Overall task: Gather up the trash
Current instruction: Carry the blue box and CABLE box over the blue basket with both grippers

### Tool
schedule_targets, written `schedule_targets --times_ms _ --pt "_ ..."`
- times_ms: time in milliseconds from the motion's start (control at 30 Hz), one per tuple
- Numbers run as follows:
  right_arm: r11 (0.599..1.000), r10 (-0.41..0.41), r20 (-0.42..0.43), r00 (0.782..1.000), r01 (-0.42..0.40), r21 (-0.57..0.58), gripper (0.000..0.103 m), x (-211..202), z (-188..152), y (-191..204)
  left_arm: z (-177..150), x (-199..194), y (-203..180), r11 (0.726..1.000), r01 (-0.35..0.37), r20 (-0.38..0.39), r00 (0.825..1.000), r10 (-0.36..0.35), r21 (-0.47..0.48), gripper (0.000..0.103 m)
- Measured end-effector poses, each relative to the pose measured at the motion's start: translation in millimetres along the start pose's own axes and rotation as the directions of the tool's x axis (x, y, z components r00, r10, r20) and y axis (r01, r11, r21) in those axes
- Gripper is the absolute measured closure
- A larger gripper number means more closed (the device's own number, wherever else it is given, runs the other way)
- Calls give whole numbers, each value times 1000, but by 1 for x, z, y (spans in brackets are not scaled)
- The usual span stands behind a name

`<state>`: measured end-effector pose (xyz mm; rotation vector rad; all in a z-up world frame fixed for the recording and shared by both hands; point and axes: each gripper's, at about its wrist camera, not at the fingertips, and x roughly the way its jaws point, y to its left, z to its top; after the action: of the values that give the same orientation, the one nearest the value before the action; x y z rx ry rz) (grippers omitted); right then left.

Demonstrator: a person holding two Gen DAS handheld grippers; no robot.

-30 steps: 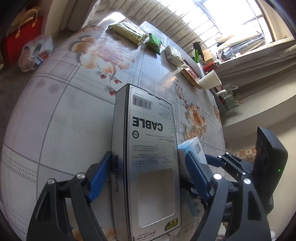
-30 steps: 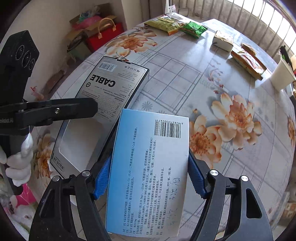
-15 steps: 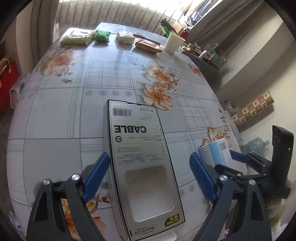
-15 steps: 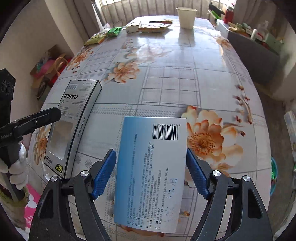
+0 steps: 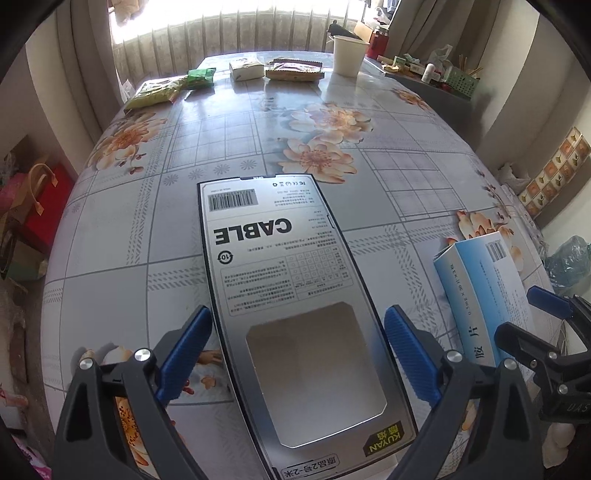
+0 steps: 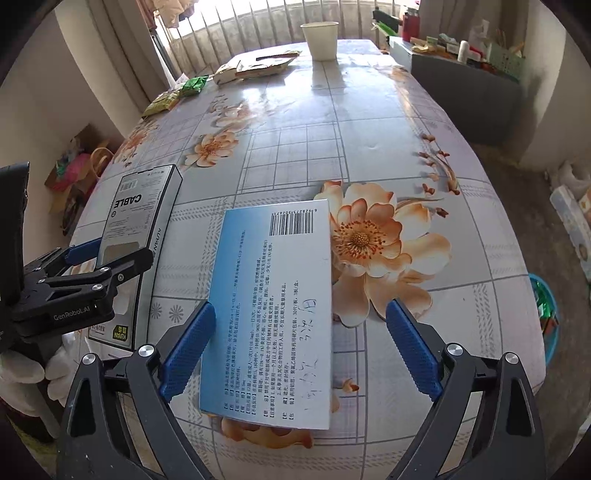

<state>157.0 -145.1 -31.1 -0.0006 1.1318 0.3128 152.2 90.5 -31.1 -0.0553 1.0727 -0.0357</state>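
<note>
My left gripper (image 5: pixel 297 360) has just been spreading its blue-padded fingers (image 5: pixel 186 354); they now stand wide, with a clear gap on either side of the long grey cardboard box printed "CABLE" (image 5: pixel 280 295), which lies flat on the counter (image 5: pixel 110 236) between them, cut-out window end nearest me. My right gripper (image 6: pixel 299 350) has been opening the same way — its fingers (image 6: pixel 412 349) are parted, the right one well clear of the flat light-blue medicine carton with a barcode (image 6: pixel 273 295), the left one just beside the carton's edge; I cannot tell whether it touches. That carton lies flat on the flowered plastic cloth, to the right of the grey box. Further out, at the counter's far end, I see a white paper cup (image 6: pixel 320 35), a tan snack packet (image 5: pixel 295 70), a small white box (image 5: pixel 246 70), a green wrapper (image 5: pixel 201 76) and a yellow-green bag (image 5: pixel 157 94). A blue bin (image 6: pixel 545 314) sits on the floor to the right.
</note>
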Motion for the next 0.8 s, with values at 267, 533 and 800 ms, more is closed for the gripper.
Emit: schedule_targets --times_ms 267,533,800 --pt "1000 12 32 999 -12 -2 11 -4 5 6 -4 -3 -5 999 -19 4 1000 19 40 11" --pt "999 -26 -12 1000 26 -25 10 16 3 10 -6 3 -6 999 -23 -24 999 24 35 8" --pt "1000 -8 -15 1000 8 2 33 14 -1 3 -11 1 -4 999 -18 -8 1000 18 47 9"
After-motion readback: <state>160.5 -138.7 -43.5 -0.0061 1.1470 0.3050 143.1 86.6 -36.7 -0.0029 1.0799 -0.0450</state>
